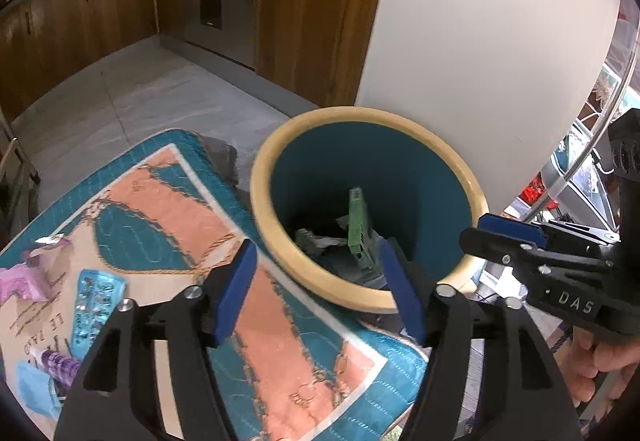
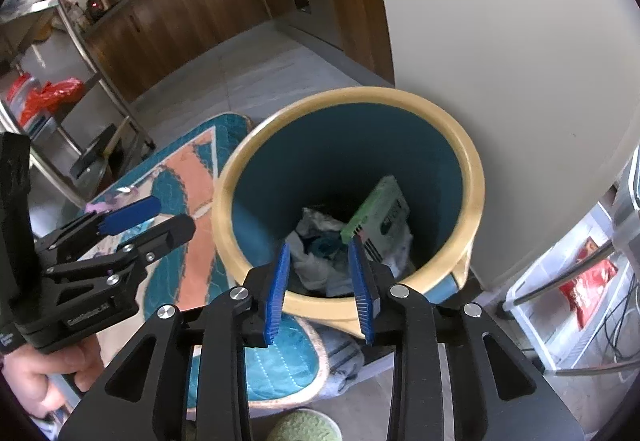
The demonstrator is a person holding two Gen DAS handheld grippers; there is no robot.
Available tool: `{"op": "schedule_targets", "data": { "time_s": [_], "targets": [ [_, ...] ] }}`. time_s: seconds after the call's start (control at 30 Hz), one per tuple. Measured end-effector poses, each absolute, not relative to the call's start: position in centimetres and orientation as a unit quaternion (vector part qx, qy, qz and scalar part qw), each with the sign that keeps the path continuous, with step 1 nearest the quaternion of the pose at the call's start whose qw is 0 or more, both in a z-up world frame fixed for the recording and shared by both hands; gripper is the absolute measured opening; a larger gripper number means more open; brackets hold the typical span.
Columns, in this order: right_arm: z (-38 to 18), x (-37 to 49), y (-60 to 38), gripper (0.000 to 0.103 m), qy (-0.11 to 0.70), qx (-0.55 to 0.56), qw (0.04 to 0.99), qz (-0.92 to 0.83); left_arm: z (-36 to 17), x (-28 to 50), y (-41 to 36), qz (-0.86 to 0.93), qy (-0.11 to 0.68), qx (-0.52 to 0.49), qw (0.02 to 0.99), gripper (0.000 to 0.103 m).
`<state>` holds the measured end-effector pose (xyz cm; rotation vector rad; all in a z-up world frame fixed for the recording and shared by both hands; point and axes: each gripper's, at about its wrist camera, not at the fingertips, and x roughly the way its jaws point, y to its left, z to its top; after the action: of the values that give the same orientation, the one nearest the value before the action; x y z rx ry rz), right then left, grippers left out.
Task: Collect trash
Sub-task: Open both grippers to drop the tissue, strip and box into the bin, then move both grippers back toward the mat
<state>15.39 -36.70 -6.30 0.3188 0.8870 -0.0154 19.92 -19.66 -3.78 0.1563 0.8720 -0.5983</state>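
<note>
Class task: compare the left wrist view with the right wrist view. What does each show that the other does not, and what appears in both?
Only the left wrist view shows the blue blister pack and purple tube lying on the mat. Only the right wrist view shows the red packet in a clear bin and the metal shelf rack. Both show the bin with the green box inside, and both open grippers: left gripper, right gripper.

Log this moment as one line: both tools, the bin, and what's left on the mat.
left tool: open, empty | right tool: open, empty | bin: green box inside | mat: wrappers remain
</note>
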Motion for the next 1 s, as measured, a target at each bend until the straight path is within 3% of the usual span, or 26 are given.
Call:
{"op": "schedule_targets", "data": {
  "time_s": [0.1,0.27,0.33,0.5,1.0],
  "targets": [
    [-5.8,15.3,-36.3,0.047,0.411,0.164,0.897,0.003,-3.2,19.8,-18.3,-0.271,0.409,0.071,0.868,0.076],
    [-5.0,15.4,-35.2,0.052,0.393,0.163,0.905,0.013,-2.5,19.4,-15.8,-0.252,0.400,0.067,0.878,0.080],
    [-4.8,15.5,-34.6,0.063,0.387,0.161,0.908,0.020,-2.2,19.2,-14.8,-0.246,0.398,0.067,0.881,0.081],
    [-4.3,15.9,-32.8,0.071,0.379,0.154,0.912,0.037,-1.6,18.6,-11.5,-0.225,0.394,0.061,0.889,0.084],
    [-4.7,17.4,-26.4,0.074,0.390,0.138,0.905,0.099,-2.1,17.3,2.7,-0.093,0.392,0.010,0.915,0.086]
  ]
}}
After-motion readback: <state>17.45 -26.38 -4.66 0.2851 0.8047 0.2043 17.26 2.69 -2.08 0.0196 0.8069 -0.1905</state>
